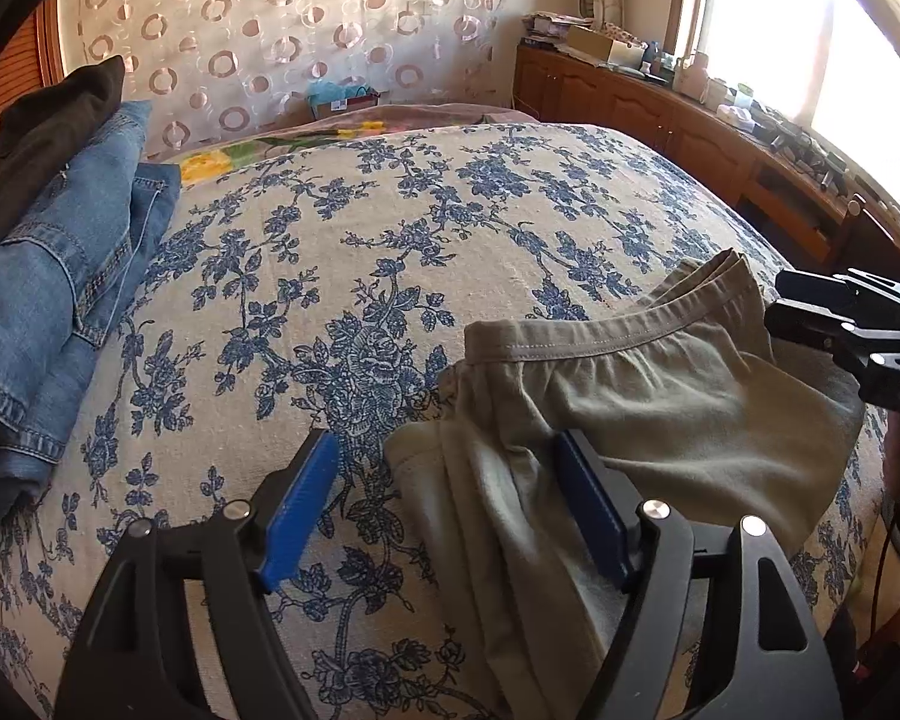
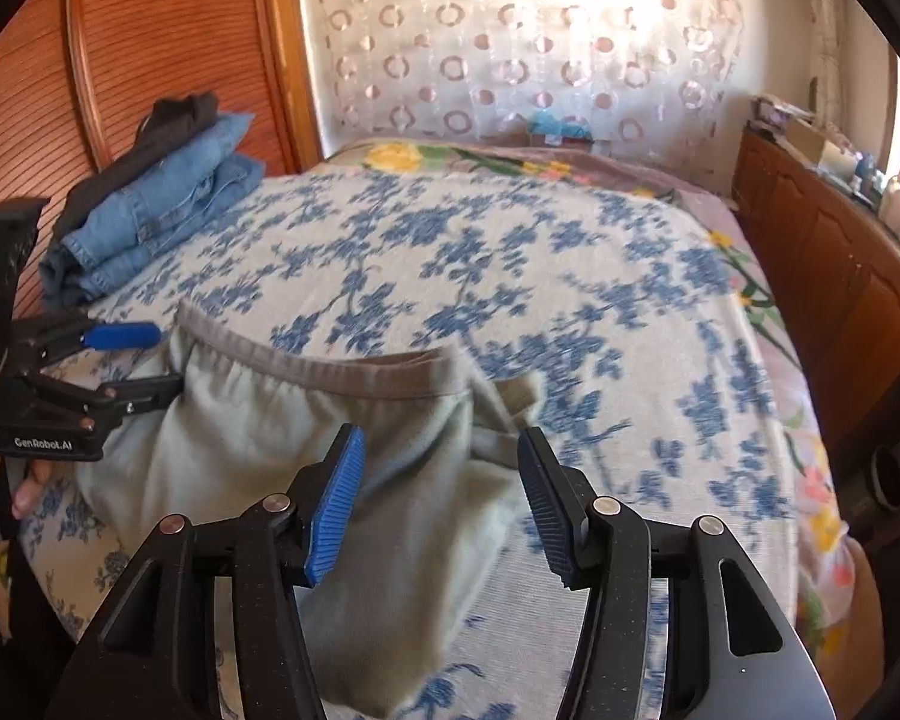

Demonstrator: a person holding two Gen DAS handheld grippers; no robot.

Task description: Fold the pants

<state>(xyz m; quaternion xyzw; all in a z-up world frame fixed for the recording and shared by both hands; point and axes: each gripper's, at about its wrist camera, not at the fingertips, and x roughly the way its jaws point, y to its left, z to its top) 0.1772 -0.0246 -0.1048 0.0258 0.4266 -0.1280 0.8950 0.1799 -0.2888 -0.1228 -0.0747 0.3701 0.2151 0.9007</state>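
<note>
Both tools, left tool (image 1: 447,504) and right tool (image 2: 441,501), stand open, gripping nothing; regrasp the grey-green pants (image 1: 660,420) at lower frame evenly.

grey-green pants (image 2: 282,438) folded near the bed's (image 2: 660,324) front-left edge, right gripper (image 2: 441,498) jaws apart above them, left gripper (image 2: 132,360) parted at their waistband's left end, folded jeans (image 2: 168,204) far-left corner

black claw (image 2: 441,498), ribbed blue pads (image 2: 336,507), silver screws
</note>
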